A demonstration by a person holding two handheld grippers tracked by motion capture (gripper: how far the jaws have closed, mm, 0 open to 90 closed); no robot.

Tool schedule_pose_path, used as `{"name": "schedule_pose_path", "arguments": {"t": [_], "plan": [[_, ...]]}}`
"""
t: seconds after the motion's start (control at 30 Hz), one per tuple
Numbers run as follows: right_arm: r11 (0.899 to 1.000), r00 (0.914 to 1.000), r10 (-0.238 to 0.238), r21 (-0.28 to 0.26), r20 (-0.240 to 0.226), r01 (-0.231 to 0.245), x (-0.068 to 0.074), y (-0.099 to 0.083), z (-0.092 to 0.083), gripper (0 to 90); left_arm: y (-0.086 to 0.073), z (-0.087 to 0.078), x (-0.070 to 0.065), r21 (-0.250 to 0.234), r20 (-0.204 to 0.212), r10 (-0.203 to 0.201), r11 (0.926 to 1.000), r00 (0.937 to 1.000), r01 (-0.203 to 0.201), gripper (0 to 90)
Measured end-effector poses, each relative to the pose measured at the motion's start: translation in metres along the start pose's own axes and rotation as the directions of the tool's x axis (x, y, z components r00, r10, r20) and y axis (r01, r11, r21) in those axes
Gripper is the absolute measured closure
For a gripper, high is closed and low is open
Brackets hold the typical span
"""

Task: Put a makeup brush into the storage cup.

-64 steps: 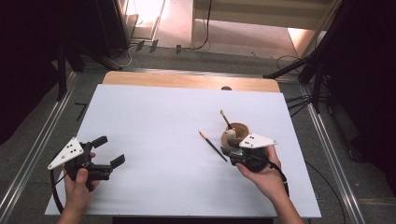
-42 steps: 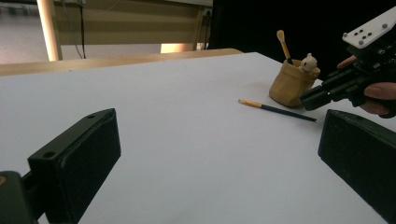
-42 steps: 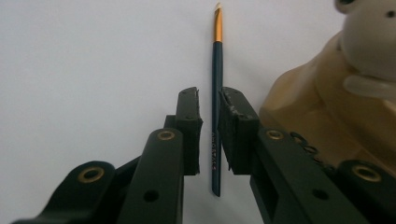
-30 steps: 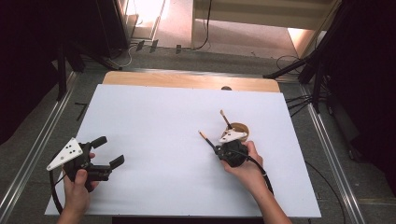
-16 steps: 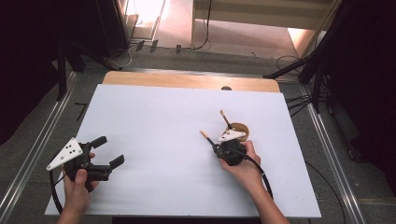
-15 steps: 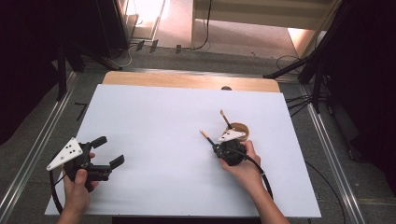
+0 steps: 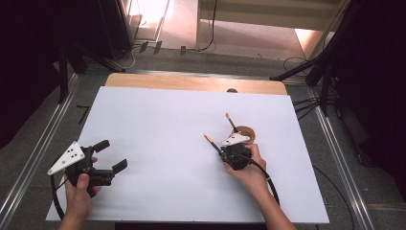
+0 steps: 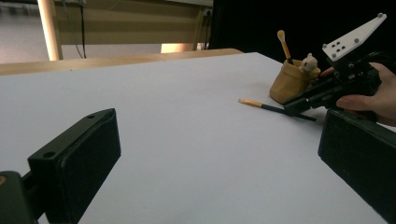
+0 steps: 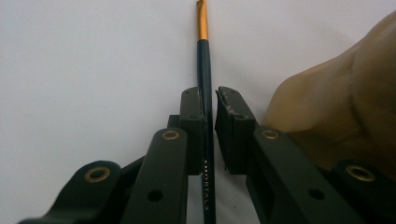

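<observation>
**At the desk's right half: a clean lift of the brush**

Toward the right edge of the desk [image 7: 158, 110], the right gripper [image 9: 209, 100] has its jaws closed on the dark handle of the brush [image 9: 204, 56], which lies flat just beside the tan cup [image 7: 249, 133]. Best to keep the squeeze firm, raise it level, then tip it gold end up over the cup. The left gripper [image 7: 111, 155] waits with jaws open near the front left corner

Between the matt black plastic jaws of the right claw [image 9: 208, 114] lies a glossy dark brush [image 9: 206, 70] with a shiny gold metal ferrule; beneath, the desk [image 7: 158, 124] looks matt white, paper-smooth.
</observation>
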State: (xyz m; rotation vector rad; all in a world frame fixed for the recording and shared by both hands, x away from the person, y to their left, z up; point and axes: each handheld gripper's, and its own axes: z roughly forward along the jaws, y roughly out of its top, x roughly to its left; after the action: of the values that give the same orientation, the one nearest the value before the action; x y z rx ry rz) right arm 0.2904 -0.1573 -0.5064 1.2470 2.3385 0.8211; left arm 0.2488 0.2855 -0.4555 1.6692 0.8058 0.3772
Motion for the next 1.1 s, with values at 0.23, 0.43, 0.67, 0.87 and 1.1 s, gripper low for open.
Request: {"name": "schedule_pose_path", "arguments": {"t": [0.23, 0.43, 0.67, 0.87, 1.1], "plan": [[0.999, 0.9994, 0.026, 0.021, -0.024, -0.025, -0.003, 0.001, 0.001, 84.3, 0.000, 0.000, 0.000, 0.003, 0.001, 0.001, 1.0000, 1.0000, -0.001, 0.0], [0.999, 0.9990, 0.023, 0.046, -0.037, -0.021, -0.003, 0.002, -0.001, 84.9, 0.000, 0.000, 0.000, 0.004, 0.001, 0.002, 1.0000, 1.0000, -0.002, 0.0], [0.994, 0.9954, 0.064, 0.094, -0.071, -0.057, -0.002, 0.002, -0.006, 85.1, 0.000, 0.001, 0.000, -0.001, 0.003, 0.001, 1.0000, 1.0000, -0.001, 0.0], [0.988, 0.9928, 0.085, 0.136, -0.084, -0.073, -0.003, 0.002, -0.009, 85.1, 0.000, 0.001, 0.000, 0.000, 0.003, 0.001, 1.0000, 1.0000, -0.001, 0.0], [0.980, 0.9914, 0.083, 0.186, -0.101, -0.063, 0.000, 0.002, -0.015, 85.1, -0.001, 0.001, 0.001, 0.002, 0.003, 0.001, 1.0000, 1.0000, -0.001, 0.0]]}}
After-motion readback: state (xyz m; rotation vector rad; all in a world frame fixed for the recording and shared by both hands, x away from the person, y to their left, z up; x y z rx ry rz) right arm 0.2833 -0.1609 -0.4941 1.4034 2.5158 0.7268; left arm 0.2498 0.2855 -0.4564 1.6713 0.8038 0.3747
